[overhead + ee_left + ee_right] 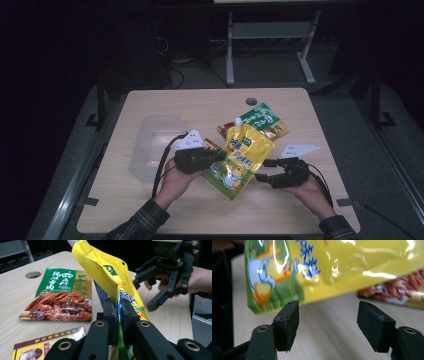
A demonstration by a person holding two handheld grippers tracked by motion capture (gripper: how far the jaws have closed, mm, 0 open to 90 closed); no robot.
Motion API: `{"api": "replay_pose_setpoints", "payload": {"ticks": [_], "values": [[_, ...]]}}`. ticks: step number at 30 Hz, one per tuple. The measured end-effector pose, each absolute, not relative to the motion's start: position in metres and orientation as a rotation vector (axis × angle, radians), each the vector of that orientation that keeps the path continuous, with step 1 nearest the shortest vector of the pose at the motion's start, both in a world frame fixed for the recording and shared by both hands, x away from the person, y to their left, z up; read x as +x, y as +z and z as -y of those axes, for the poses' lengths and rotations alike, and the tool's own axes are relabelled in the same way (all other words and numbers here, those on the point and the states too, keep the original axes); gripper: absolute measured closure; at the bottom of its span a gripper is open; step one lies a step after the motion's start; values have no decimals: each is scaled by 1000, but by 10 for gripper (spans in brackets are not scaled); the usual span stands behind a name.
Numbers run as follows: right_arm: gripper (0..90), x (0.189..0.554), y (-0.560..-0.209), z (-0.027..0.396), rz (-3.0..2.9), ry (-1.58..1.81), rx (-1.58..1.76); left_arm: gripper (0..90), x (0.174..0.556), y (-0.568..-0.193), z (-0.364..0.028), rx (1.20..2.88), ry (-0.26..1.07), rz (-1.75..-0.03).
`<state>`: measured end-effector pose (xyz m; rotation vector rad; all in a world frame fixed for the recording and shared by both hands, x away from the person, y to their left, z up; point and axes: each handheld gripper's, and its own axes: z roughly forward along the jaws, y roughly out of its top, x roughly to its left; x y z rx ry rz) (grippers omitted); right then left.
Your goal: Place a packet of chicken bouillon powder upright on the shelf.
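The left claw (216,156) clamps the edge of a glossy yellow-and-green spouted drink pouch (240,159), holding it tilted above the pale wooden surface (150,107). The right claw (264,170) stands spread just beside the pouch's lower edge, nothing between its pads. A green-and-orange flat foil snack packet (60,296) lies on the surface behind, near a clear plastic tray (150,145).
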<state>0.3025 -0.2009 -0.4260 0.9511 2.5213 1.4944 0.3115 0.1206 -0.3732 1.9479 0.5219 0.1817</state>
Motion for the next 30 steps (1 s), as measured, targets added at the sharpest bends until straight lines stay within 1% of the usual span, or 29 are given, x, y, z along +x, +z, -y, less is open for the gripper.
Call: {"api": "replay_pose_setpoints", "payload": {"ticks": [5, 7, 8, 9, 11, 13, 15, 17, 19, 24, 28, 30], "values": [[330, 319, -421, 192, -2500, 1612, 922, 848, 308, -374, -126, 1940, 185, -536], [347, 328, -421, 187, -2482, 1695, 917, 848, 306, -374, -126, 1937, 196, -539], [374, 331, -421, 185, -2483, 1720, 926, 848, 307, -374, -128, 1935, 194, -540], [408, 334, -421, 184, -2481, 1743, 929, 848, 307, -374, -129, 1928, 185, -544], [537, 337, -419, 184, -2461, 1801, 920, 847, 307, -375, -129, 1930, 188, -549], [618, 338, -415, 181, -2452, 1786, 881, 847, 306, -376, -130, 1930, 198, -554], [742, 338, -412, 181, -2441, 1784, 853, 846, 306, -376, -130, 1930, 199, -556], [838, 337, -411, 180, -2445, 1758, 824, 845, 306, -378, -129, 1942, 198, -555], [863, 335, -409, 179, -2455, 1723, 789, 845, 307, -380, -128, 1944, 187, -557], [882, 334, -402, 184, -2470, 1689, 768, 821, 308, -381, -125, 1951, 181, -552], [897, 332, -394, 192, -2449, 1719, 743, 762, 308, -387, -122, 2021, 207, -556], [900, 330, -389, 195, -2463, 1720, 716, 696, 308, -390, -120, 2029, 201, -570]]}}
